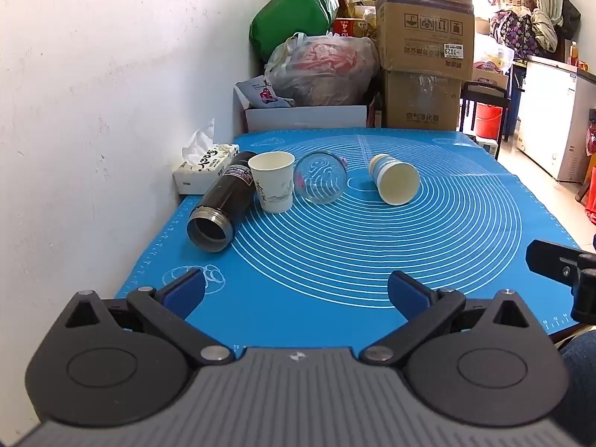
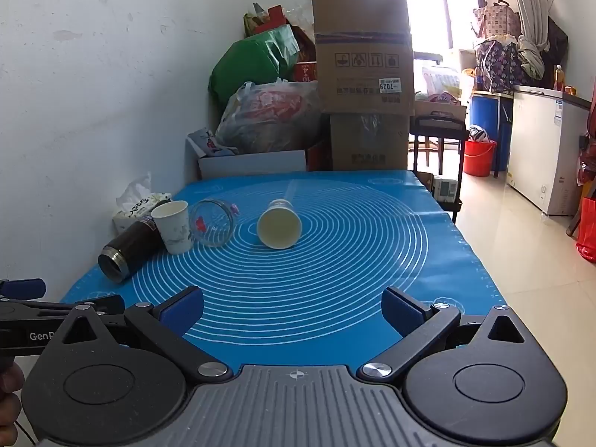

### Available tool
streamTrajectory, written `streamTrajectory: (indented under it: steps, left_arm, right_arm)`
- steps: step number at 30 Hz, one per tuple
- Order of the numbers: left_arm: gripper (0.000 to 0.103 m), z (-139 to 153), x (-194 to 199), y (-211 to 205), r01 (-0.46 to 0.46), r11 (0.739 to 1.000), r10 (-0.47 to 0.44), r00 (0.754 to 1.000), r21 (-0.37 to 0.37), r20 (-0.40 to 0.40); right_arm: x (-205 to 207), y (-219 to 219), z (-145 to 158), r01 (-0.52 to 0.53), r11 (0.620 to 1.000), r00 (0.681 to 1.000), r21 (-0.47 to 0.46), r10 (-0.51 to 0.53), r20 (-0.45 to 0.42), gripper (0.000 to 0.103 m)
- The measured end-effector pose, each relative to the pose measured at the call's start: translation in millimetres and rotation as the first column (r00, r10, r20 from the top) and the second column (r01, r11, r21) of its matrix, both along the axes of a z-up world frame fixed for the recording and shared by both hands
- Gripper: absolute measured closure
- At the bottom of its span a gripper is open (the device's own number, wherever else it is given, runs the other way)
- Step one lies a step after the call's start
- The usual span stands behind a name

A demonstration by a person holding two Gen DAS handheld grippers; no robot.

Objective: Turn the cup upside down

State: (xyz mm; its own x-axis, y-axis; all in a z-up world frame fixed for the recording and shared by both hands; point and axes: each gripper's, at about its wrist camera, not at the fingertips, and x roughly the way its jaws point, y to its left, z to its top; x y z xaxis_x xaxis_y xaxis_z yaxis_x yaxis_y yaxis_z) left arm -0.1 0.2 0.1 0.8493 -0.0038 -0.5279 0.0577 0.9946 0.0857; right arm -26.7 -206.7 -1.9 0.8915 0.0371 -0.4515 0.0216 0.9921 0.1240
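A white paper cup (image 1: 271,181) stands upright on the blue mat (image 1: 372,260), also in the right wrist view (image 2: 174,226). A second paper cup (image 1: 395,183) lies on its side, mouth toward me, also in the right wrist view (image 2: 278,225). A clear glass (image 1: 319,177) lies on its side between them, also in the right wrist view (image 2: 213,222). A dark flask (image 1: 220,206) lies open at the left. My left gripper (image 1: 294,290) is open and empty at the near mat edge. My right gripper (image 2: 292,307) is open and empty, likewise well short of the cups.
A tissue box (image 1: 203,165) sits by the white wall (image 1: 93,111). Cardboard boxes (image 1: 422,44) and bags (image 1: 320,70) pile up behind the table. The right gripper's side (image 1: 562,272) shows at the right edge. The table's right edge drops to tiled floor (image 2: 521,260).
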Motion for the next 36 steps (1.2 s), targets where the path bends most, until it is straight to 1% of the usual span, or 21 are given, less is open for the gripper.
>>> streamTrajectory:
  steps: [5, 9, 12, 36]
  left_arm:
    - [0.000, -0.5, -0.2, 0.3, 0.002, 1.000, -0.002, 1.000, 0.006, -0.001]
    - [0.000, -2.1, -2.4, -7.8, 0.005, 1.000, -0.005, 1.000, 0.007, 0.005]
    - [0.000, 0.4, -6.2, -4.8, 0.009, 1.000, -0.009, 1.000, 0.007, 0.008]
    - [0.000, -0.9, -0.4, -4.9, 0.016, 1.000, -0.016, 1.000, 0.020, 0.001]
  right_arm:
    - [0.2, -1.2, -0.8, 0.001, 1.000, 1.000, 0.003, -0.001, -0.004, 0.000]
    - [0.2, -1.9, -1.4, 0.002, 1.000, 1.000, 0.001, -0.002, -0.004, 0.000]
    - [0.7, -2.0, -1.9, 0.001, 1.000, 1.000, 0.002, -0.001, -0.005, 0.000]
    - [2.1, -4.4, -5.1, 0.002, 1.000, 1.000, 0.008, -0.002, -0.008, 0.000]
